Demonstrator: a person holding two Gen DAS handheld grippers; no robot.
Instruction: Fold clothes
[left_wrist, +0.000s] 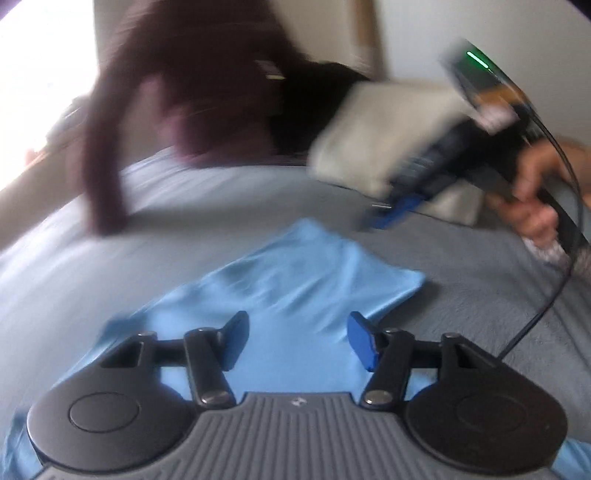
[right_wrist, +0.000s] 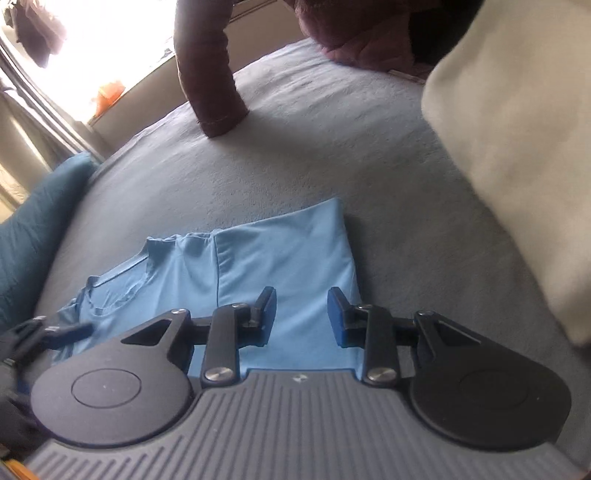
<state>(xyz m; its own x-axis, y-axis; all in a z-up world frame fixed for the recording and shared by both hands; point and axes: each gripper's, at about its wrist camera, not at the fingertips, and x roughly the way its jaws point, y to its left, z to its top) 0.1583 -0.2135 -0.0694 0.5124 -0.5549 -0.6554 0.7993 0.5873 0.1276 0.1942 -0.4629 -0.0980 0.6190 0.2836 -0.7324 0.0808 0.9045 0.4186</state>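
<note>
A light blue shirt (right_wrist: 266, 266) is lying folded on a grey blanket (right_wrist: 332, 140) that is covering the bed, toward its near edge. In the right wrist view its collar is showing at the left and a folded edge is running down its middle.

The left gripper (left_wrist: 297, 339) is hovering over the shirt with its jaws spread wide and nothing between them. The right gripper (right_wrist: 301, 317) is also standing open and empty above the shirt's near right part; in the left wrist view it is appearing blurred at the right edge, gripped by a hand (left_wrist: 532, 192).

A maroon garment (right_wrist: 210, 74) is hanging down near the far edge, its sleeve end touching the blanket. A cream cloth (right_wrist: 517, 147) is sitting at the right side. A teal pillow (right_wrist: 33, 221) is lying at the left edge.
</note>
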